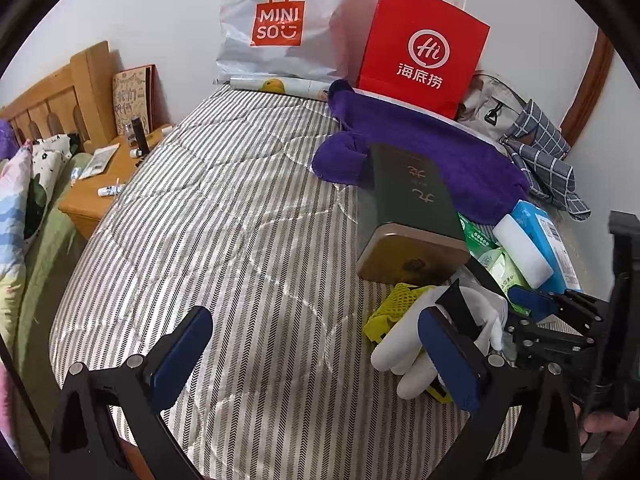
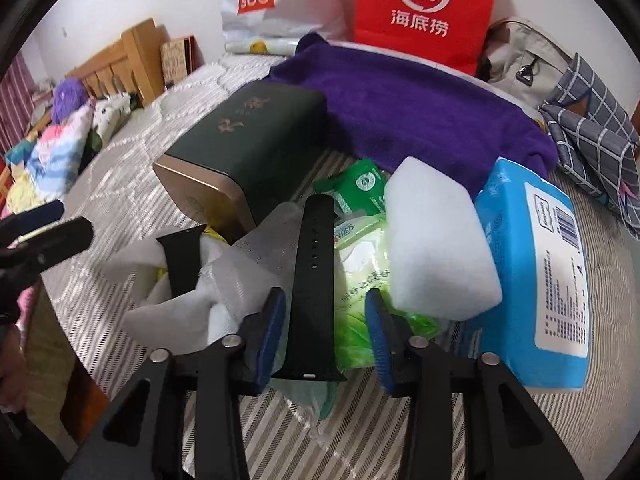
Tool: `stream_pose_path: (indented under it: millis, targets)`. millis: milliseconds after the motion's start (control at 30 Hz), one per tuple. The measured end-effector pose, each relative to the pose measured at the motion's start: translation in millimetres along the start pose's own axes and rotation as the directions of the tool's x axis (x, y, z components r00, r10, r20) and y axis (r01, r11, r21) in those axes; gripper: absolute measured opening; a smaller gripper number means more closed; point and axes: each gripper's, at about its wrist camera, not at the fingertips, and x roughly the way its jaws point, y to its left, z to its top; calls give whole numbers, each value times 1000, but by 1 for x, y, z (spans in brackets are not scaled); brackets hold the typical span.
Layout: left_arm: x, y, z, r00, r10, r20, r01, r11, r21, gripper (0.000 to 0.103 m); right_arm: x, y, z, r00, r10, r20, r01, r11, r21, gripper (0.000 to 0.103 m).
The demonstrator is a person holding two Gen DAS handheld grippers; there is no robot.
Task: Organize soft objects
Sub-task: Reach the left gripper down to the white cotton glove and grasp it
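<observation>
A pile of soft things is seen on a bed with a grey-and-white striped cover point(image 1: 224, 216); the right gripper point(image 2: 326, 328) is lowered over this pile. Its jaws stand partly apart, and a long black rubber watch strap point(image 2: 312, 280) lies between them, close against the left blue pad; whether the pads press on it cannot be told. A second short black strap piece point(image 2: 178, 264) rests on a white cotton glove point(image 1: 408, 344), beside a yellow mesh cloth point(image 1: 394, 306). To the right are placed a white foam block point(image 2: 436, 236), a light blue tissue pack point(image 2: 536, 268) and green wet-wipe packets point(image 2: 360, 272); behind them a dark green tin box with a gold end point(image 2: 244, 160) lies on a purple fleece towel point(image 2: 420, 108). The left gripper point(image 1: 316, 356) is held above the bare cover with its jaws released and wide apart, nothing between them; a red paper bag point(image 1: 420, 48) stands at the wall.
</observation>
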Motion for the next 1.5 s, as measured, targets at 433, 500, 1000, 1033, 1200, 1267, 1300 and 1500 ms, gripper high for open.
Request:
stream_pose_path:
  millis: [433, 500, 1000, 1033, 1200, 1267, 1300, 1500]
  targets:
    - [2, 18, -2, 1000, -25, -9, 25, 999, -27, 103, -22, 1, 2, 996, 32, 78, -30, 999, -16, 20]
    - [2, 18, -4, 998, -57, -13, 56, 998, -36, 103, -32, 3, -1, 995, 46, 92, -44, 999, -18, 20]
    - [1, -11, -9, 998, -67, -11, 67, 998, 4, 103, -80, -44, -101, 990, -46, 130, 32, 993, 109, 20]
    - [1, -13, -9, 998, -67, -10, 67, 998, 7, 103, -76, -51, -107, 992, -51, 115, 37, 991, 126, 20]
    - [2, -27, -10, 999, -45, -12, 46, 998, 35, 103, -60, -66, -127, 996, -36, 84, 23, 988, 150, 21]
    - [3, -29, -9, 999, -36, -17, 37, 998, 41, 103, -53, -64, -130, 997, -40, 71, 30, 991, 130, 21]
    - [5, -30, -9, 999, -32, -19, 32, 999, 42, 103, -49, -63, -130, 997, -44, 62, 36, 992, 118, 21]
    - [10, -34, -5, 1000, -2, -29, 3, 999, 52, 103, -35, -67, -125, 996, -32, 82, 23, 994, 110, 32]
